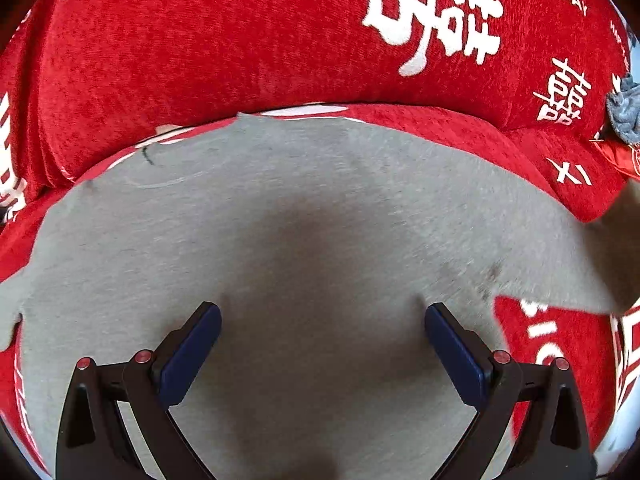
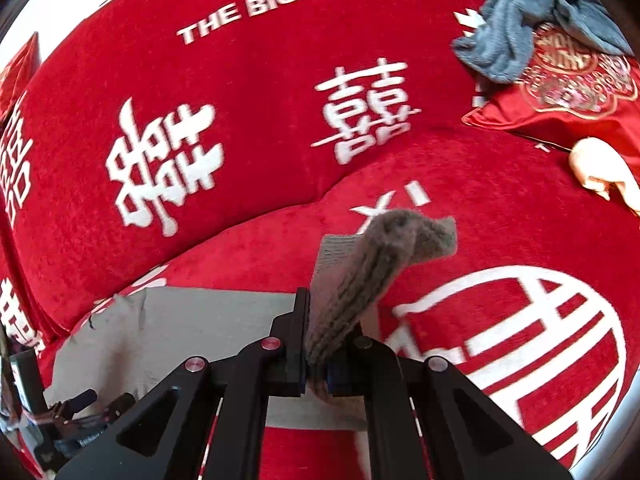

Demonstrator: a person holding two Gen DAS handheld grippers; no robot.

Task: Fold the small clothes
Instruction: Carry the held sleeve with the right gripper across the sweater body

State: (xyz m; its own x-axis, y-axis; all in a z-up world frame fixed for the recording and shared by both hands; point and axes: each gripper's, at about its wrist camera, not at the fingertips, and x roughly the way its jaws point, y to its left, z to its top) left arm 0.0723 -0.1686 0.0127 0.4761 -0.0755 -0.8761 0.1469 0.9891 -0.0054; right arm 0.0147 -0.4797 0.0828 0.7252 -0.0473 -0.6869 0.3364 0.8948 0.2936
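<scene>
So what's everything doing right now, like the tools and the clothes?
Left tool: open, empty, over the grey garment.
Right tool: shut on the garment's ribbed edge.
Grey garment: spread flat on the red sofa cover, ribbed edge lifted.
Blue-grey towel: crumpled on the red embroidered cushion.

Support: red sofa cover [image 2: 260, 92] printed with white characters.
On seat: grey garment [image 1: 300, 220] spread flat.
Right of garment: red embroidered cushion [image 2: 568, 96], grey-blue towel [image 2: 520, 32] bunched on it.
</scene>
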